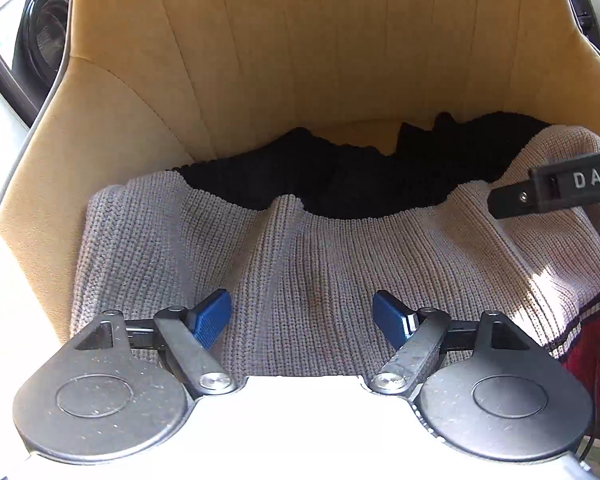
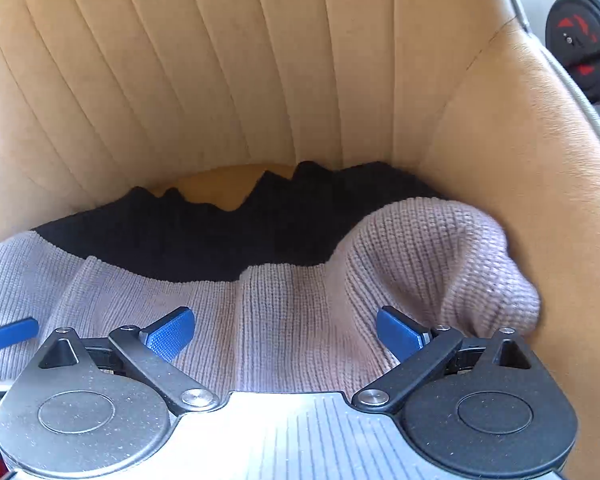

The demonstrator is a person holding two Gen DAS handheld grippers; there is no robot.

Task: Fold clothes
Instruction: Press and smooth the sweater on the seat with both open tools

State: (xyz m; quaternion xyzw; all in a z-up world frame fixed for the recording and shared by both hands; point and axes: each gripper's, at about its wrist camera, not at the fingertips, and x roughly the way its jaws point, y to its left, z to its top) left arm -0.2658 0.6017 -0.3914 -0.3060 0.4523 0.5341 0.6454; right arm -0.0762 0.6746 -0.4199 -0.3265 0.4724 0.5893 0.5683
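a knit sweater lies on a tan chair

a soft knit sweater (image 1: 300, 256) lies on the seat of a tan chair (image 1: 260, 60). most of the sweater is grey. it has a wide black band along the far edge, close to the chair's back. the black edge is wavy and bunched up. a bit of the yellow-tan seat shows behind it. the grey part has some soft folds and bumps.

the left gripper (image 1: 302, 318) hangs over the grey part, pointing down at it. its two blue pads are spread wide apart. nothing is pinched between them, only sweater lies under the gap.

the right gripper (image 2: 286, 334) is over the grey part too, nearer the right side of the chair. its blue pads are also spread wide, with nothing pinched. just past its right pad the sweater puffs up into a round lump (image 2: 452, 264) that leans on the chair's side.

in the left view, a black part of the right gripper pokes in from the right edge. a bit of red cloth (image 1: 592, 344) peeks out at the sweater's right side. a black and red round thing (image 2: 580, 44) stands behind the chair.
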